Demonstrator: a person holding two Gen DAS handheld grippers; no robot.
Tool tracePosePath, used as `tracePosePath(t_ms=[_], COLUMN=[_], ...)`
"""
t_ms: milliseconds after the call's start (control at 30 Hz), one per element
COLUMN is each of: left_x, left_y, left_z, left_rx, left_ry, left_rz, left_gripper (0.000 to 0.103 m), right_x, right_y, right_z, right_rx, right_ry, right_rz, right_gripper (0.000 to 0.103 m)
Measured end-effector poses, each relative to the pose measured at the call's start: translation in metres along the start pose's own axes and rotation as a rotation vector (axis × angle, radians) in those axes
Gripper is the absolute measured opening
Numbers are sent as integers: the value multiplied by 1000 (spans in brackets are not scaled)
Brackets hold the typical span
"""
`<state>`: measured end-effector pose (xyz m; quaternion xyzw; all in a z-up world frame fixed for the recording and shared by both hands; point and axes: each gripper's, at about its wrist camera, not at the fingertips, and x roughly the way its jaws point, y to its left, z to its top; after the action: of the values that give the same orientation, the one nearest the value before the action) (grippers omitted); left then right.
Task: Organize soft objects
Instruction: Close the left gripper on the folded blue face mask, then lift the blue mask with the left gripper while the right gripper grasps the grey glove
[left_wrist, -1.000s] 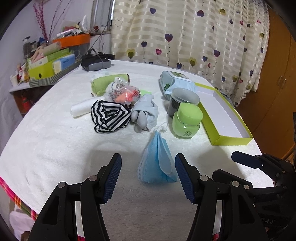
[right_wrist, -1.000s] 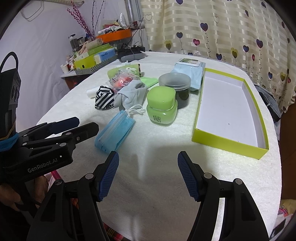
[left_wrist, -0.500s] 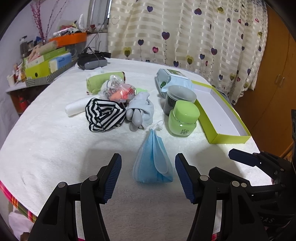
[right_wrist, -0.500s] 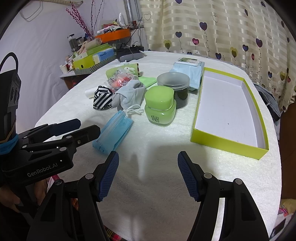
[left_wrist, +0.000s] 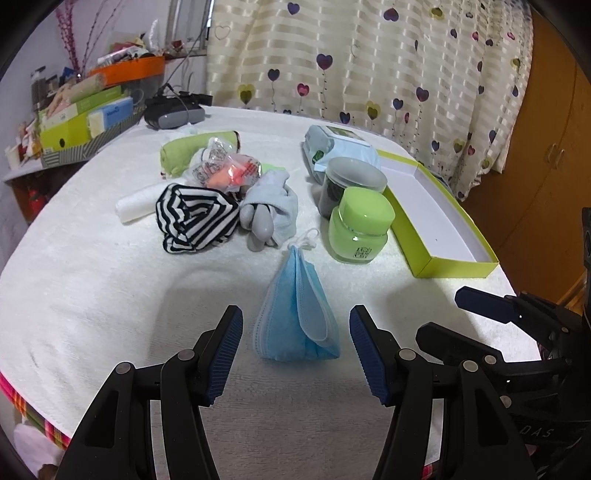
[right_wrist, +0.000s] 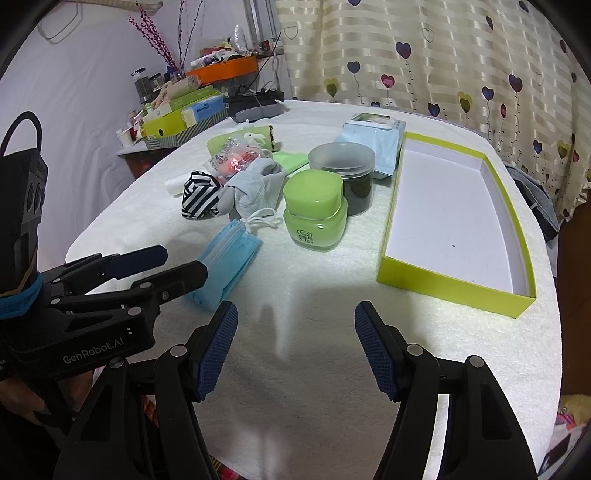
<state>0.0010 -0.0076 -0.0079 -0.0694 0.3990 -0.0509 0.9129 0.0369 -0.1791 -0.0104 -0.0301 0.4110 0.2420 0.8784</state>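
A folded stack of blue face masks (left_wrist: 295, 317) lies on the white table cover, right between the open jaws of my left gripper (left_wrist: 295, 350); it also shows in the right wrist view (right_wrist: 227, 264). Behind it lie a black-and-white striped cloth (left_wrist: 194, 218), grey socks (left_wrist: 269, 212), a green rolled cloth (left_wrist: 184, 153) and a clear packet with orange contents (left_wrist: 229, 170). An open yellow-green box (right_wrist: 454, 218) with a white inside stands to the right. My right gripper (right_wrist: 295, 350) is open and empty over bare table, near the box's front edge.
A green jar (right_wrist: 316, 214) and a dark jar with a grey lid (right_wrist: 341, 177) stand between the soft things and the box. A wet-wipe pack (right_wrist: 369, 140) lies behind them. A cluttered shelf (left_wrist: 81, 114) stands at the far left. The table's front edge is close.
My left gripper has moved forward, so the blue masks now sit between its jaws. The right gripper has hardly moved.
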Motion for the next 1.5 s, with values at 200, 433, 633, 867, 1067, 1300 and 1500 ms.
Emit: tracePosePath(t_ms=[200,433,633,867,1067,1300,1500], left_x=[7,18,29,38,35,18,1], left_y=[-1,-2,-2,-3,0,6,11], left_z=[-1,-3,-3,-1,-1,2,5], left_rx=[2,8,12,38,37,27,16], left_ry=[17,47,67,76,57,8,-36], left_rz=[-22,-25,6,37,29,15,8], left_gripper=[60,60,59,33,22,19,19], right_x=[1,4,6,10,12,14,11], right_y=[-1,-4,-4,-4,-2,4,12], right_z=[0,1,2,4,5,8,11], right_rx=[2,6,5,7,5,-10,-32], right_ry=[2,7,13,23,28,28,16], right_rz=[-1,-8,-7,-9,-10,-7,0], right_gripper=[67,67,67,67,67,67,67])
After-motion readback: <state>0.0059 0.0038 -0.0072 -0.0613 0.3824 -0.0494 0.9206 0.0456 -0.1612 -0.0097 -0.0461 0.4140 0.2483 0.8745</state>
